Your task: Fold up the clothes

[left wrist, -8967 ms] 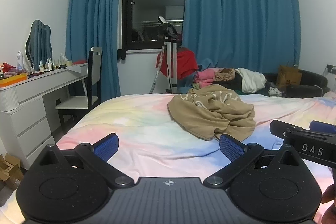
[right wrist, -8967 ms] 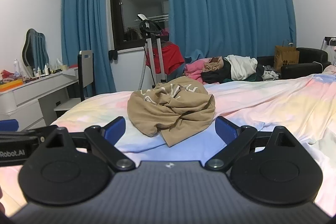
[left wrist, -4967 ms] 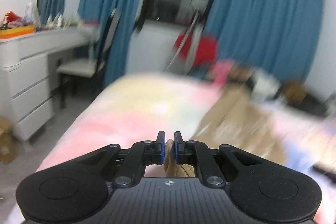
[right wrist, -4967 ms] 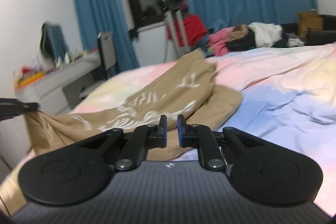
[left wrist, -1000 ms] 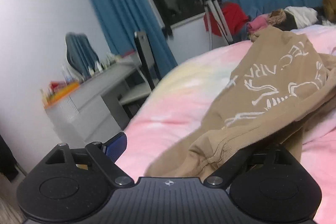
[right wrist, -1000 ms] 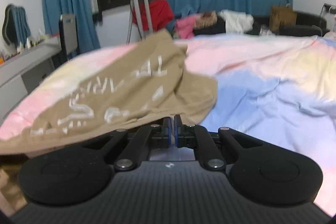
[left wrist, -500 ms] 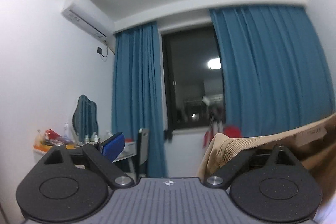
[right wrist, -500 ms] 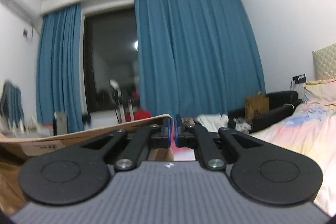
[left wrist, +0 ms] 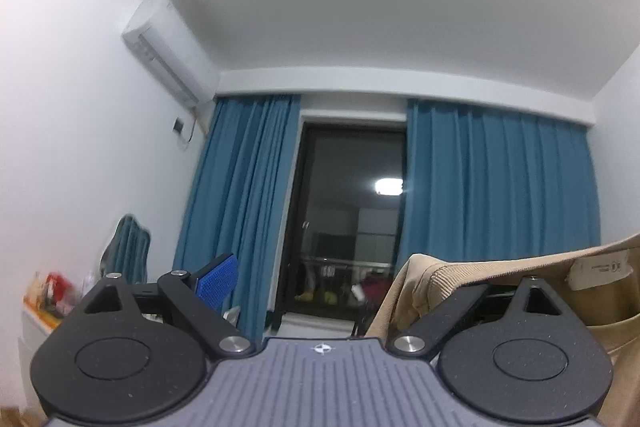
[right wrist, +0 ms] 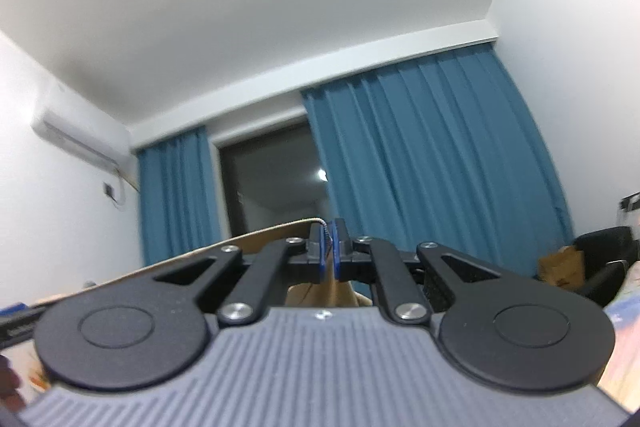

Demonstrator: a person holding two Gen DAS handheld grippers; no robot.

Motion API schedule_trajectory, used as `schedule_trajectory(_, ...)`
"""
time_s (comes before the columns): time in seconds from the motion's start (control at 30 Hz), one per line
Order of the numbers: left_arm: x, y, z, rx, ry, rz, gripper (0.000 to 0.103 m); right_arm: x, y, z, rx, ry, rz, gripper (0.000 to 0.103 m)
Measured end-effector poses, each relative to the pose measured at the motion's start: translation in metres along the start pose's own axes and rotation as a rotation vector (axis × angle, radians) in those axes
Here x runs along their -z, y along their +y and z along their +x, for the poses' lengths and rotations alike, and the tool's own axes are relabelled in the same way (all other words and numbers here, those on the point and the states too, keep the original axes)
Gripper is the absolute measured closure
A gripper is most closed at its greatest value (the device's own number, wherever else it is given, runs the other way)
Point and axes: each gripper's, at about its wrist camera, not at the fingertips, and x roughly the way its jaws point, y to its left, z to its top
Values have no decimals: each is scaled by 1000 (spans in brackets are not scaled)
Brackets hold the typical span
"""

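Observation:
The tan shirt (left wrist: pixel 480 271) hangs lifted in the air; its ribbed collar and white label drape over the right finger of my left gripper (left wrist: pixel 320 283). That gripper's jaws stand wide apart and the blue left pad (left wrist: pixel 218 281) is bare. In the right wrist view my right gripper (right wrist: pixel 329 251) is shut on the tan shirt's edge (right wrist: pixel 260 239), which stretches away to the left as a taut line. Both cameras tilt up toward the ceiling.
Blue curtains (left wrist: pixel 500 195) flank a dark window (left wrist: pixel 348 227). An air conditioner (left wrist: pixel 168 51) hangs on the left wall. A black sofa with a paper bag (right wrist: pixel 564 263) sits at the right, with a strip of the pastel bed (right wrist: pixel 624 311) beside it.
Both grippers have tilted further up, so more ceiling shows. The shirt stays lifted off the bed. The left gripper stays open, the right stays shut on the shirt.

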Motion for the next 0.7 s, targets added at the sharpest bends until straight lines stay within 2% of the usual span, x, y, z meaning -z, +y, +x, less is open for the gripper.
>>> schedule_trajectory(0.1,-42,2,6,32,-26,49,6,-40,3,1,-35,-14,70,97)
schedule_trajectory(0.17,-63,2,9,52,-41,87,5,-56,12,1,-36,-45,36,97)
schedule_trajectory(0.27,-75,0,14,63,-45,143,5,-66,22,3,-33,-60,-16,97)
schedule_trajectory(0.37,-61,-1,36,50,-25,181,4,-63,23,11,-36,-25,-22,97)
schedule_trajectory(0.43,-41,0,54,39,3,192,4,-49,22,20,-25,2,-34,94)
schedule_trajectory(0.57,5,6,95,16,64,170,3,-8,22,47,1,60,-74,91)
schedule_trajectory(0.7,60,12,150,-17,128,152,3,48,15,89,33,138,-101,90)
